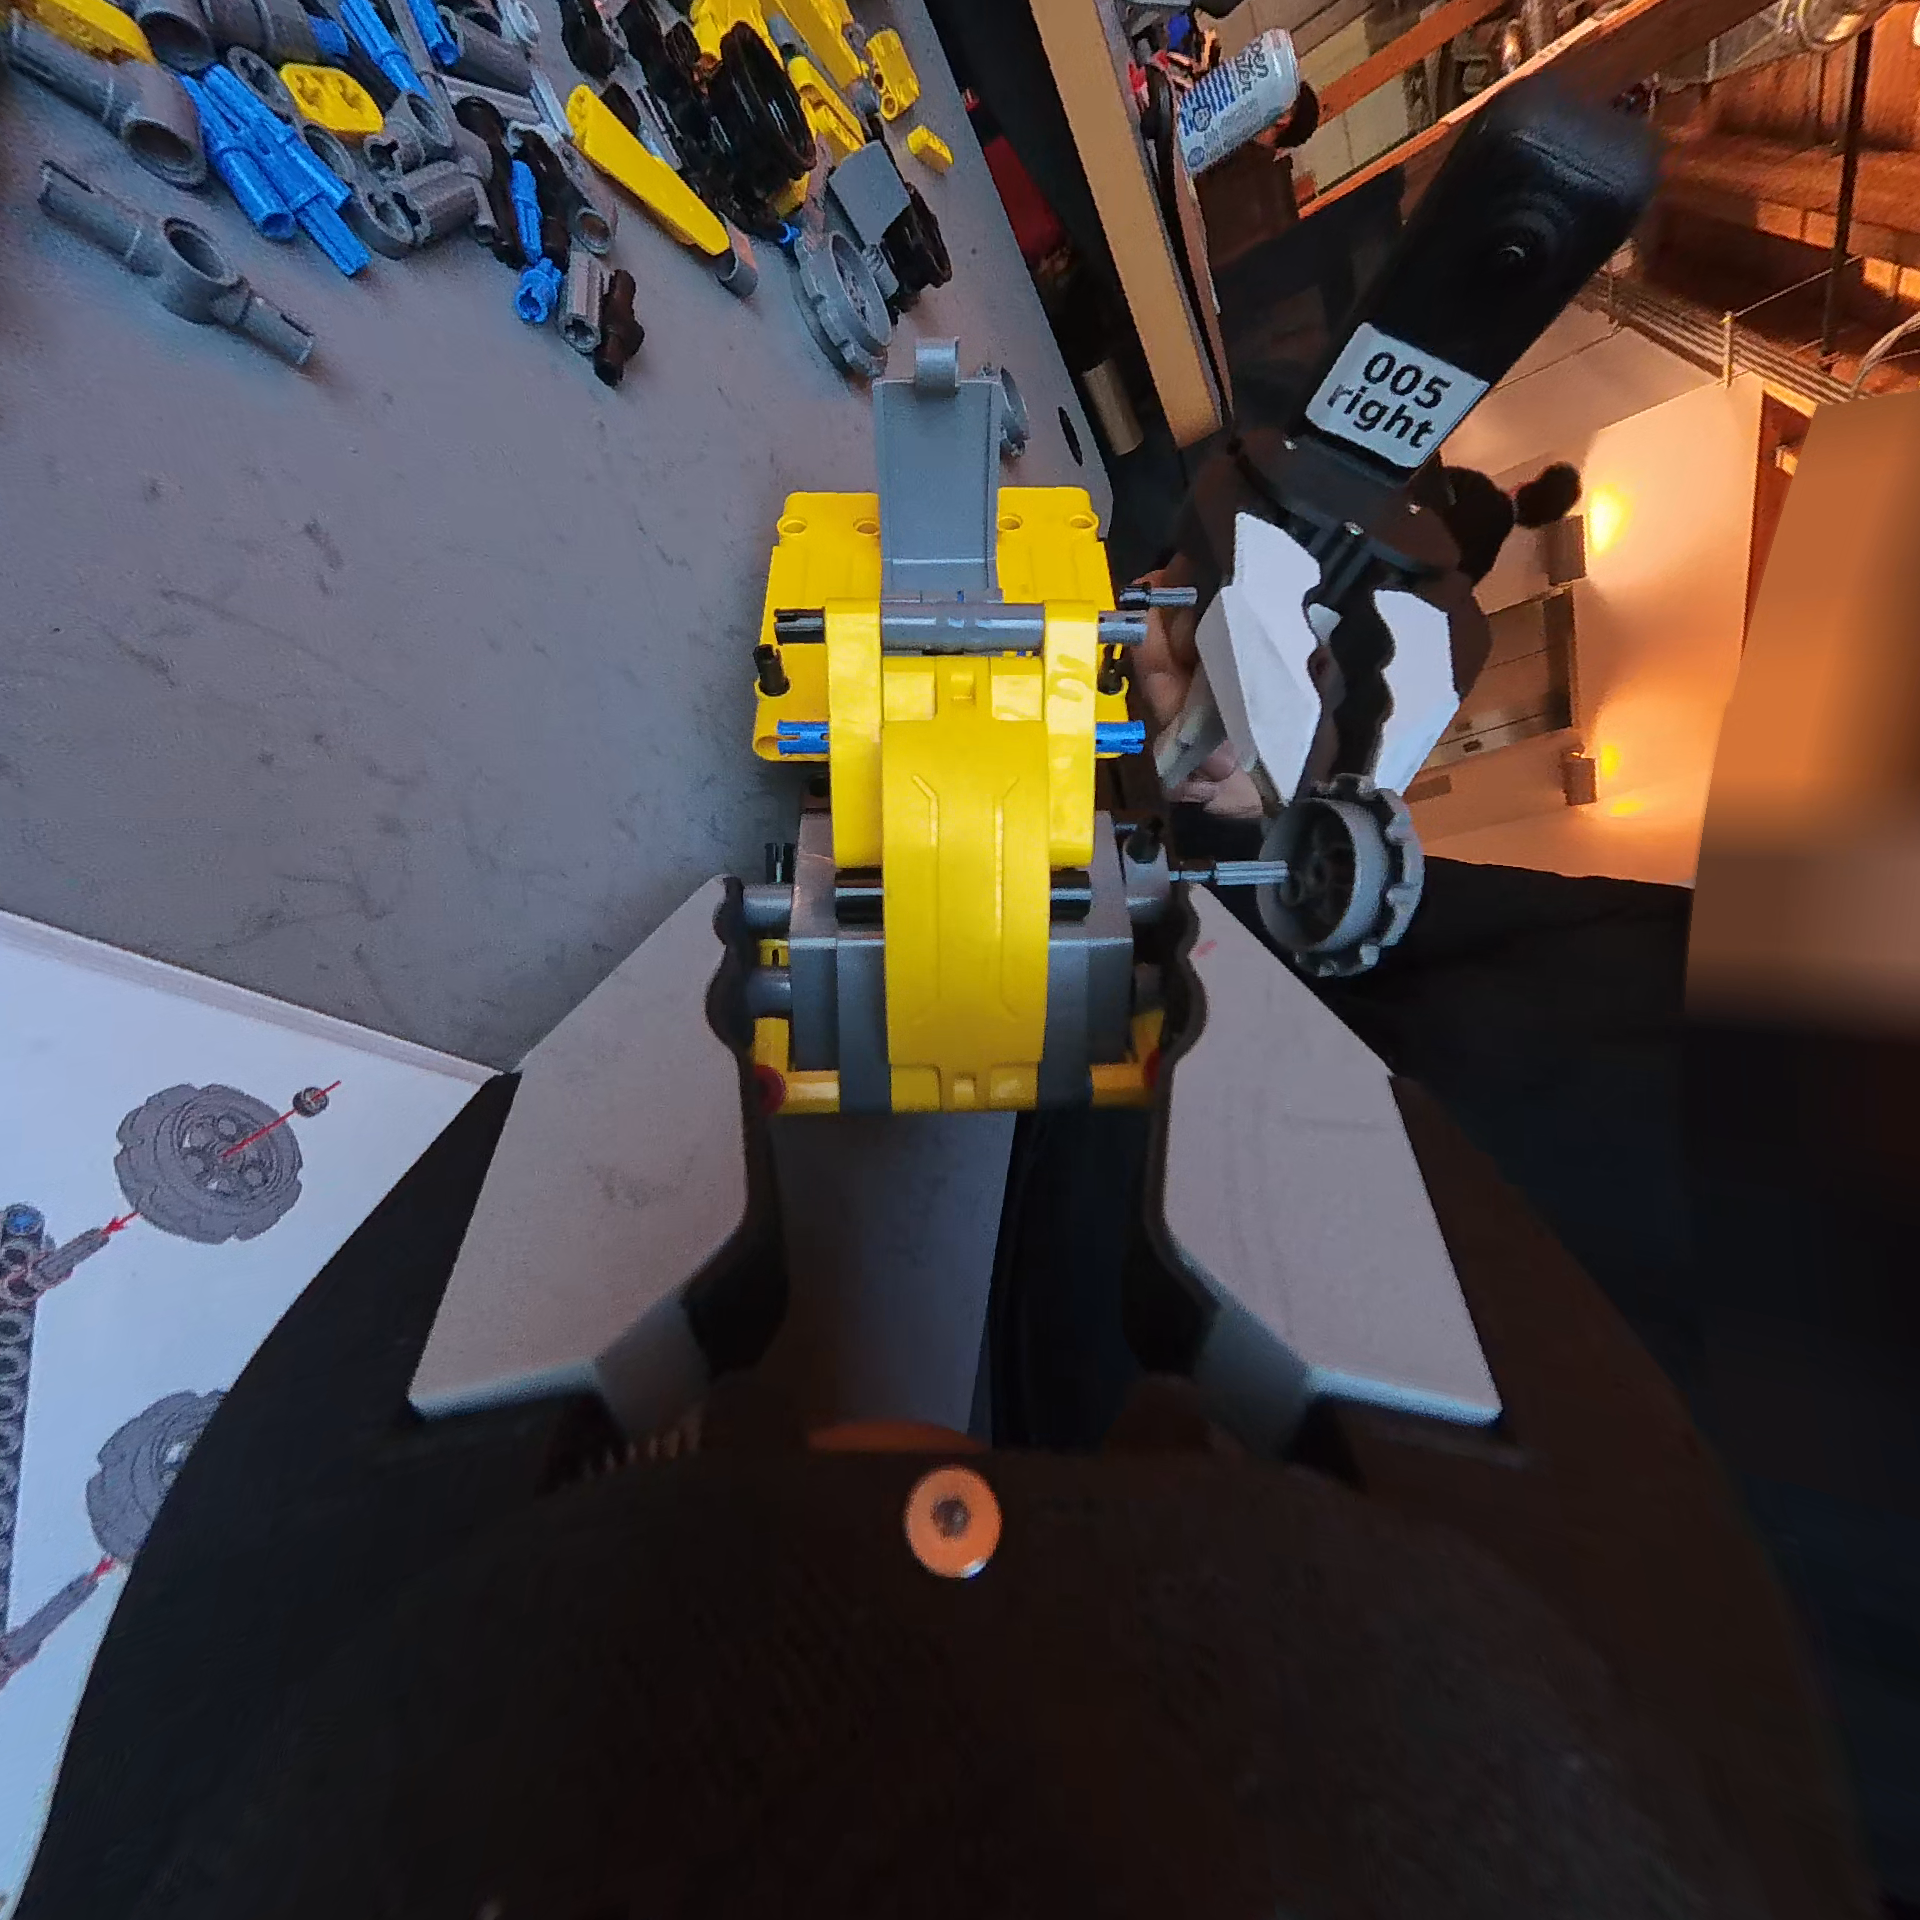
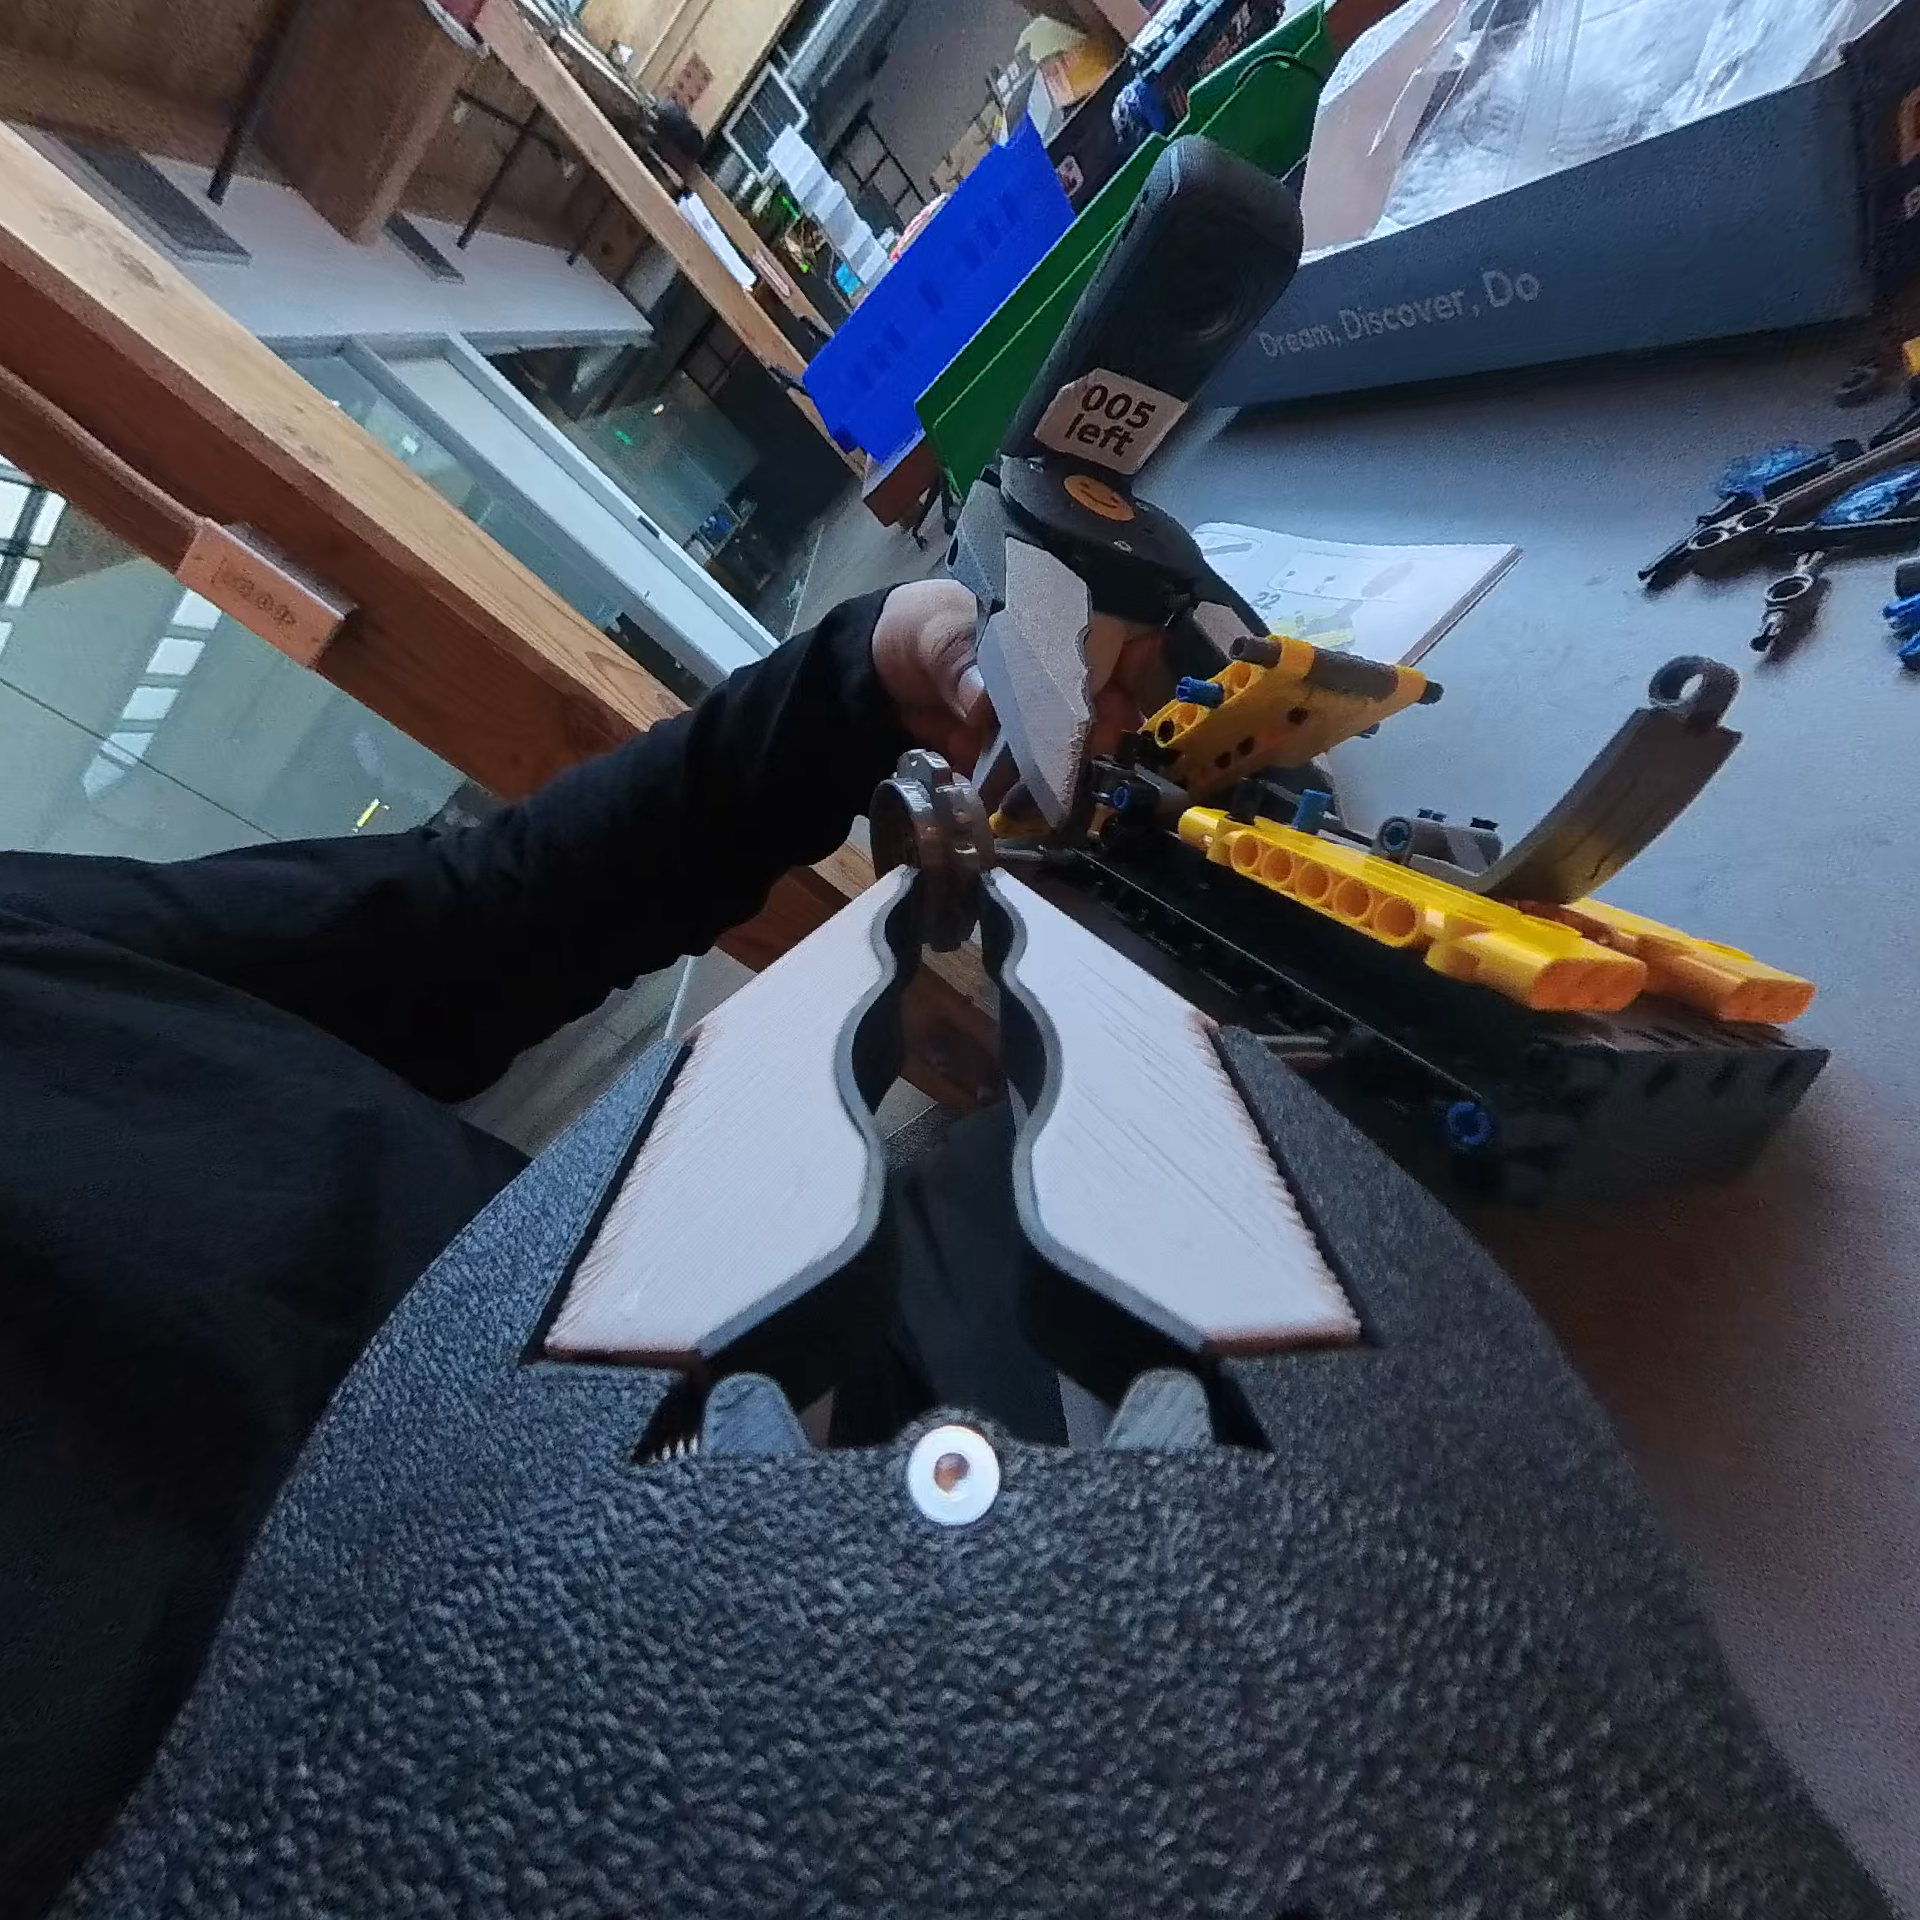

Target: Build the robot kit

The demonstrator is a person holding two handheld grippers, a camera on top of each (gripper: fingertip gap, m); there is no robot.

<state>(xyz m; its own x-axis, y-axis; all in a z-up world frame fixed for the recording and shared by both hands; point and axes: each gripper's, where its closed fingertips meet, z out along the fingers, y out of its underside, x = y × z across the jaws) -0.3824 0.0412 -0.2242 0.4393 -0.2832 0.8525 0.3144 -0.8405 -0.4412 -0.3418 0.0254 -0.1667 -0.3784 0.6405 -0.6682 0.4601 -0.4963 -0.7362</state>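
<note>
My left gripper [image 1: 951, 966] is shut on the near end of a yellow and grey brick model [image 1: 961, 831], held over the grey table [image 1: 416, 623]. A thin grey axle [image 1: 1226, 875] sticks out of the model's right side. My right gripper [image 2: 956, 888] is shut on a grey toothed wheel [image 2: 930, 842]. In the left wrist view the right gripper [image 1: 1335, 790] holds the wheel [image 1: 1340, 883] at the axle's tip, with the axle end at the wheel's hub. In the right wrist view the left gripper [image 2: 1039, 675] grips the model [image 2: 1351, 894], with a grey curved panel [image 2: 1621, 800] rising at its far end.
Several loose blue, yellow, grey and black parts [image 1: 468, 156] lie at the table's far side. An open instruction booklet [image 1: 156, 1195] lies at the near left. A grey-blue box [image 2: 1558, 260] and blue and green bins [image 2: 935, 301] stand behind. More dark parts [image 2: 1787, 540] lie at the right.
</note>
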